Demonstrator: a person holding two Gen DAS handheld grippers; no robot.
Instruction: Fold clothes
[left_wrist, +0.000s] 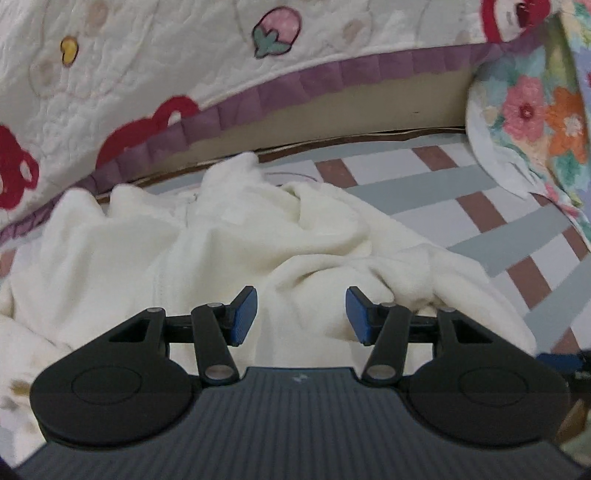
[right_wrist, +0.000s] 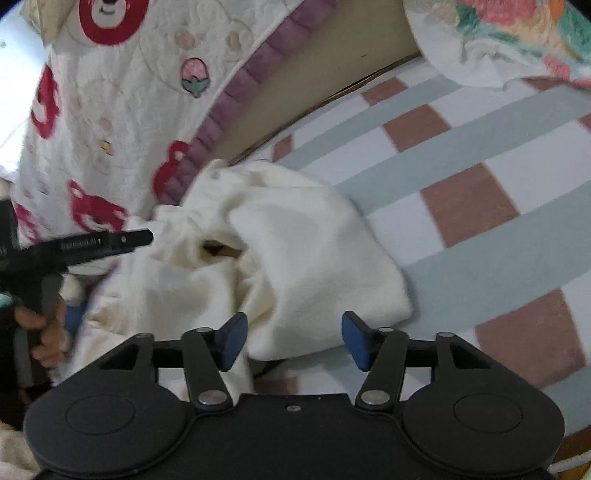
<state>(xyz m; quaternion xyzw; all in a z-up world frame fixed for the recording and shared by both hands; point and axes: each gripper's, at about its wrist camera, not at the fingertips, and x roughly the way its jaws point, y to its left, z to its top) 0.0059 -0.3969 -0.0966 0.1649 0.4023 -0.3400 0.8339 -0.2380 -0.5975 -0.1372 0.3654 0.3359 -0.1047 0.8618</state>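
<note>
The left gripper (left_wrist: 301, 315) stands wide open above the cream garment (left_wrist: 229, 251), its blue pads (left_wrist: 243, 314) holding nothing; whether they brush the fabric cannot be told. The right gripper (right_wrist: 293, 339) is likewise spread and empty over the garment's near edge. The garment lies crumpled on a striped mat (right_wrist: 461, 206), its left part cut off by the frame. A hand (right_wrist: 48, 332) holding the other tool shows at the right view's blurred left edge. Behind hang a bear-print quilt (left_wrist: 147, 74) and floral cloth (left_wrist: 535, 118).

Black tool (left_wrist: 301, 314), blue pads (left_wrist: 243, 314), silver screws.
</note>
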